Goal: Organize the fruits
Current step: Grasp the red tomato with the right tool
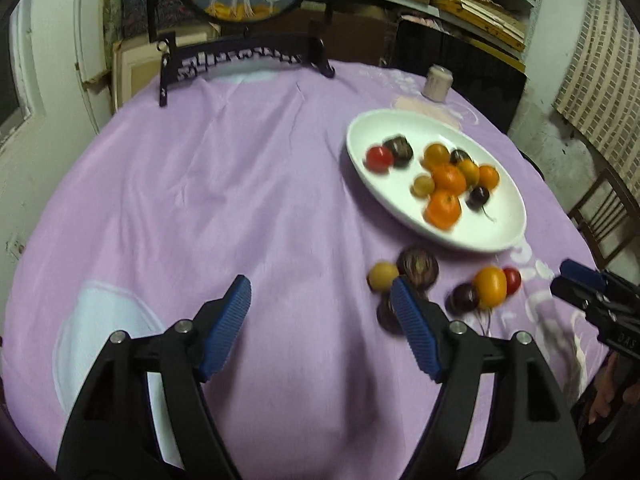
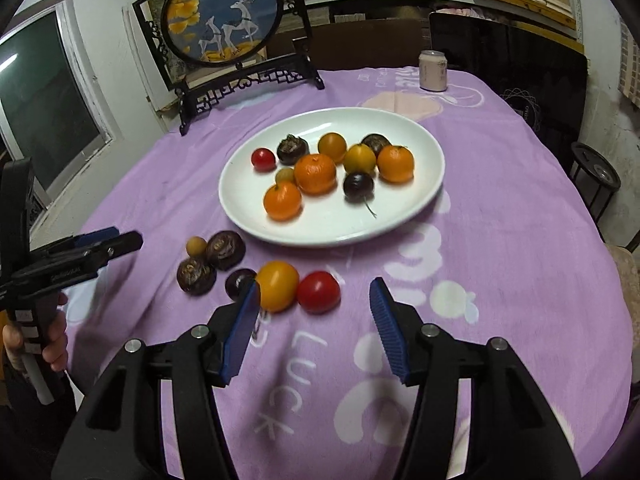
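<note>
While six fruits are lying loose on the desk [image 2: 520,260], both grippers, left [image 1: 320,294] and right [image 2: 314,294], are hovering with jaws spread and empty; next comes closing on the red tomato [image 2: 319,291] for the white plate [image 2: 400,224].

- Dim indoor light, warm and flat; the lilac fleece tablecloth [image 2: 500,216] is evenly lit with only soft shadows.
- The oval white ceramic plate [image 2: 400,128] shows a pale sheen along its rim and casts a faint shadow on its near side.
- In the left wrist view, the loose fruit beside that plate [image 1: 508,236] smears with motion blur.
- Fisheye bending curves the walls; the corners go black.
</note>
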{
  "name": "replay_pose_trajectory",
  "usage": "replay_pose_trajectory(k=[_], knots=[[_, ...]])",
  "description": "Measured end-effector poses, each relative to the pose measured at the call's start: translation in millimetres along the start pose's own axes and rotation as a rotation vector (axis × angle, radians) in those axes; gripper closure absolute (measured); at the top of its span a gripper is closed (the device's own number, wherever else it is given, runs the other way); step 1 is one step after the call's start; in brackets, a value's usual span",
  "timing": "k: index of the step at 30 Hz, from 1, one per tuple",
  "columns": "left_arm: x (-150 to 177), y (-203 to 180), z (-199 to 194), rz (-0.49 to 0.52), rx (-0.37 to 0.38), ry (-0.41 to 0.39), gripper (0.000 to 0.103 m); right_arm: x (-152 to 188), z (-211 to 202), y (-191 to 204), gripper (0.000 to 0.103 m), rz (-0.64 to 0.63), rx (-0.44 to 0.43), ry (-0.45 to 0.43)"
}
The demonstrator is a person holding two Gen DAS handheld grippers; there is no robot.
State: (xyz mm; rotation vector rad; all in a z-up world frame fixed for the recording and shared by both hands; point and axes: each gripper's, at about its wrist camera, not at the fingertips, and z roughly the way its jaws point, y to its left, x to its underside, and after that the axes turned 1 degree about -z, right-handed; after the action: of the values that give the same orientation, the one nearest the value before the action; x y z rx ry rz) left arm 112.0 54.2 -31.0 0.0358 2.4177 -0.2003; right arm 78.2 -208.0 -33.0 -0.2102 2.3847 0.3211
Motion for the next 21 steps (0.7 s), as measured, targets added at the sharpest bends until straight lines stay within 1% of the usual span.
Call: replay_pose_trajectory(k=[5, 9, 16, 20, 21], knots=[[17.0, -20.6, -1.3, 0.064, 0.039, 0.026, 0.028, 7.3, 7.6, -1.6, 0.046, 0.001, 0.019, 0.028], [26.6, -33.9, 2.8, 0.107, 0.053, 0.047, 0.028, 12.8, 21.4, -2.8, 0.046, -0.016, 0.039, 0.063], [33.9, -40.2, 15.8, 0.113, 0.076, 0.098, 0.028, 13.0, 54.0, -5.4, 0.046, -0.029, 0.047, 0.127], [32.4, -40.1, 20.6, 0.105, 0.083, 0.116, 0.028, 8.5, 65.6, 2.2, 0.046, -0.095, 0.083, 0.103], [32.4, -41.0, 21.4, 0.105, 0.082, 0.119, 0.028, 7.4, 67.3, 4.4, 0.05, -0.107, 0.074, 0.101]])
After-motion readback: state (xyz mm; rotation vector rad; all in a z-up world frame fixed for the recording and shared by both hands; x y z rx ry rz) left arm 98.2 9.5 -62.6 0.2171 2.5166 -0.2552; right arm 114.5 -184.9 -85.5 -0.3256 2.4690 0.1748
